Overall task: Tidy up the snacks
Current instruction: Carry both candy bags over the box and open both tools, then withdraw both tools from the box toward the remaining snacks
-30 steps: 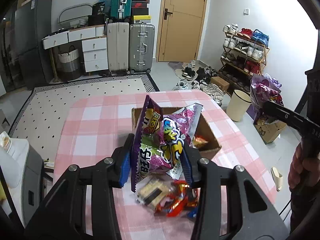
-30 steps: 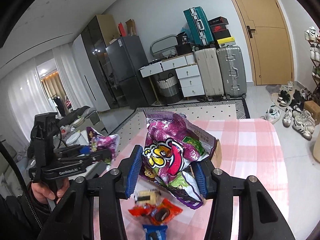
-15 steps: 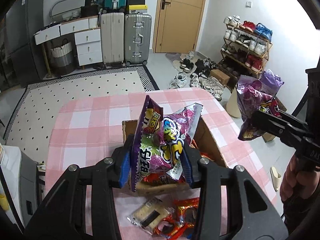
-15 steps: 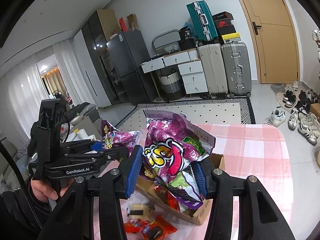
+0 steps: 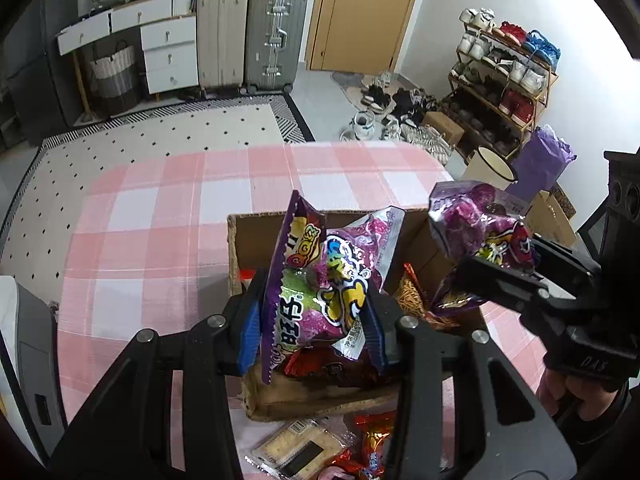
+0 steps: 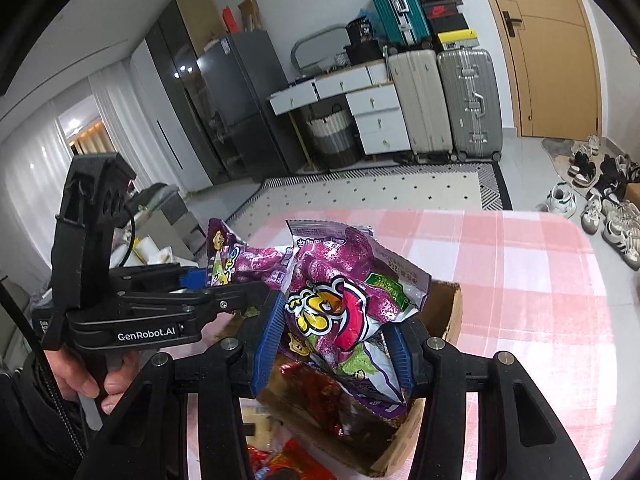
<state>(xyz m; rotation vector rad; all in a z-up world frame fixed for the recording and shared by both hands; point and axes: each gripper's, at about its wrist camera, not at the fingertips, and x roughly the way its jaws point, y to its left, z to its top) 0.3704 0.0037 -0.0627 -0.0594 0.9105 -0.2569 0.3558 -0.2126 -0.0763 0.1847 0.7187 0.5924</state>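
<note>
1. Snack bags fill both my grippers: the left gripper [image 5: 312,312] is pinched on a purple snack bag [image 5: 320,284], its blue pads [image 5: 250,332] pressing the sides.
2. My right gripper [image 6: 334,344] is clamped narrow on a second purple bag [image 6: 340,296].
3. Both bags hang over the open cardboard box [image 5: 248,240] on the pink checked tablecloth [image 5: 160,216].
4. Loose wrapped snacks [image 5: 304,444] lie just in front of the box.

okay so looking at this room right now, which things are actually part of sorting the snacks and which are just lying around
Part of the job:
- left gripper, shut on a purple snack bag
- right gripper, shut on a second purple bag
- cardboard box
- loose snacks on the table

Lying about:
- suitcases
- shoe rack
- fridge
- bin
</note>
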